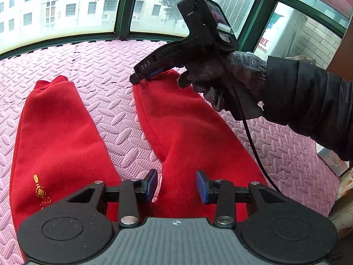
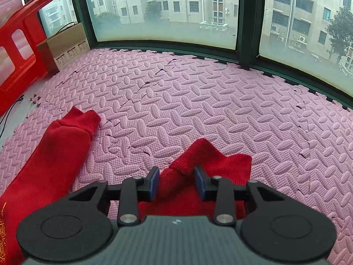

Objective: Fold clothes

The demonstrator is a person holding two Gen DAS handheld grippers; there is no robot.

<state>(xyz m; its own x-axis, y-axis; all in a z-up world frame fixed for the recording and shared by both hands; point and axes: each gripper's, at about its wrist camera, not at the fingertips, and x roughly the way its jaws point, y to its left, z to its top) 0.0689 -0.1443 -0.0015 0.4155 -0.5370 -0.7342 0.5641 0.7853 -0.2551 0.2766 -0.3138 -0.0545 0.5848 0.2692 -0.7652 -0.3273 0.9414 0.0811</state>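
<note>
The blue-padded fingers (image 1: 154, 182) of the left gripper (image 1: 177, 184) stand apart with nothing pressed between them; we see them hovering over the upper part of a pair of red knitted fleece trousers (image 1: 55, 137). The trousers lie flat on a pink embossed foam floor mat (image 1: 106, 70), their two legs spread away from us in a V. The left leg carries small gold embroidery (image 1: 39, 190) near its top and ends in a ribbed cuff (image 1: 53, 82).

Further right, the right gripper (image 2: 177, 182) is held by a grey knitted gloved hand (image 1: 222, 81) in a dark padded sleeve (image 1: 308, 101). Its fingers (image 2: 199, 182) sit at the right leg's ribbed cuff (image 2: 211, 156), slightly parted, with bunched red cloth between them; we cannot tell whether the pads press it. A green-framed window (image 2: 249, 22) runs behind the mat.
</note>
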